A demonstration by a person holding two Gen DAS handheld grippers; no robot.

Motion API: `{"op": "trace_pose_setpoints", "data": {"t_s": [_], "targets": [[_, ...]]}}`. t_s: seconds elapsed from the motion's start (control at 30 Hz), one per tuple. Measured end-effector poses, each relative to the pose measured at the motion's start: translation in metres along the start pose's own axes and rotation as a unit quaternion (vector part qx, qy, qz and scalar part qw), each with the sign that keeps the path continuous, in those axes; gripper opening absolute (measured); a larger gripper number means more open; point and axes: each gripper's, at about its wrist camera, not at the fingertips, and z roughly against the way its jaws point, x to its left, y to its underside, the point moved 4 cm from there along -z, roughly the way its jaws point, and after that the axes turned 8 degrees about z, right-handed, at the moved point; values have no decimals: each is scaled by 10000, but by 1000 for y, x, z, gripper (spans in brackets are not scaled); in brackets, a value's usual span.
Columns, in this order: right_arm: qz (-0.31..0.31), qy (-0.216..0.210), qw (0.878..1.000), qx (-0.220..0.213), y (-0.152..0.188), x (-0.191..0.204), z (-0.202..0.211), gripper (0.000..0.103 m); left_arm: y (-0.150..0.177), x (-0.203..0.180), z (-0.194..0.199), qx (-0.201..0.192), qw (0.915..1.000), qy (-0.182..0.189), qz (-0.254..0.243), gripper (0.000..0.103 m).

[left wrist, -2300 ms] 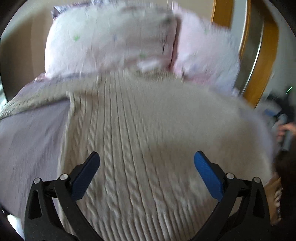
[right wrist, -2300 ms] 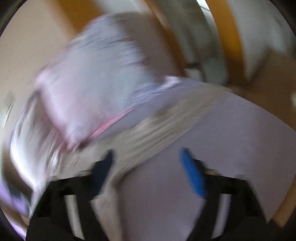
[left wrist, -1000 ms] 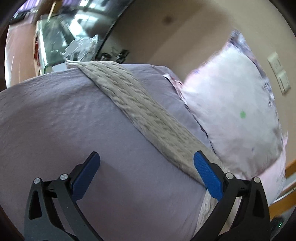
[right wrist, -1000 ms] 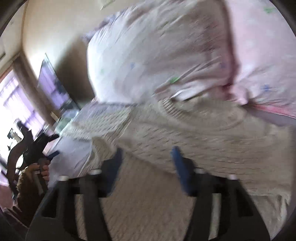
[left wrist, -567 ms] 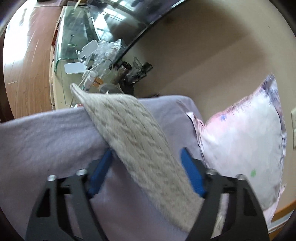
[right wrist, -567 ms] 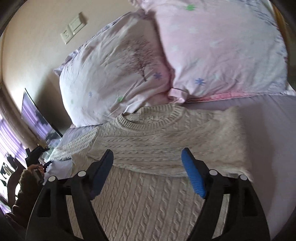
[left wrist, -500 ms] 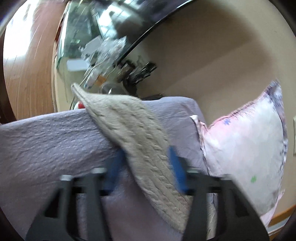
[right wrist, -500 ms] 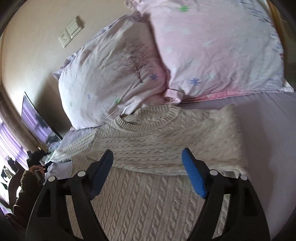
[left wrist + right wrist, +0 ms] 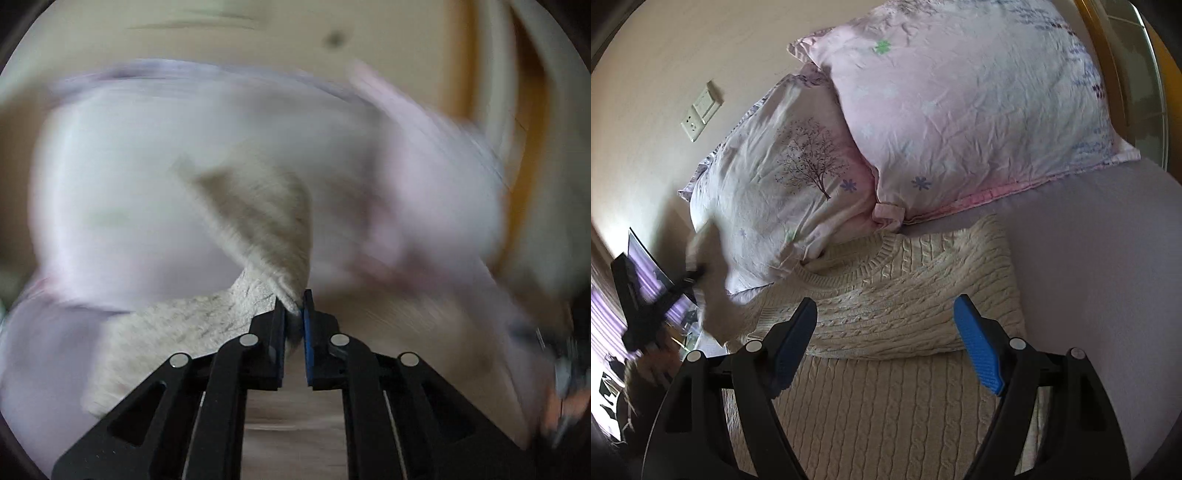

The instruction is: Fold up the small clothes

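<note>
A cream cable-knit sweater [image 9: 908,302] lies on a lilac bedsheet [image 9: 1100,266], its collar touching two pink pillows [image 9: 960,122]. The left gripper [image 9: 294,314] pinches the sleeve [image 9: 258,221] between nearly closed jaws and holds it lifted above the bed; that view is heavily blurred. The right gripper [image 9: 886,343] hovers over the sweater's body, jaws wide and holding nothing. The sleeve's hold looks shallow, at the very fingertips, so a fast swing could pull the knit free. With nothing pinning the body, the drag could also shift the right side, already folded in, and leave the fold crooked against the pillows.
</note>
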Motion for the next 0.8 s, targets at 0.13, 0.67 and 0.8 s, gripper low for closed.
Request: {"op": "trace_pose_setpoints", "data": {"t_s": [0.13, 0.67, 0.8], "targets": [[-355, -35, 9992, 167, 4, -20, -7, 77, 63, -85, -50, 1119, 9871, 520, -1022, 11], [238, 545, 9892, 1339, 19, -31, -76, 7, 128, 112, 132, 780, 9897, -449, 1114, 52], [225, 868, 9941, 608, -20, -32, -62, 7, 148, 117, 140, 841, 9859, -299, 1416, 53]]}}
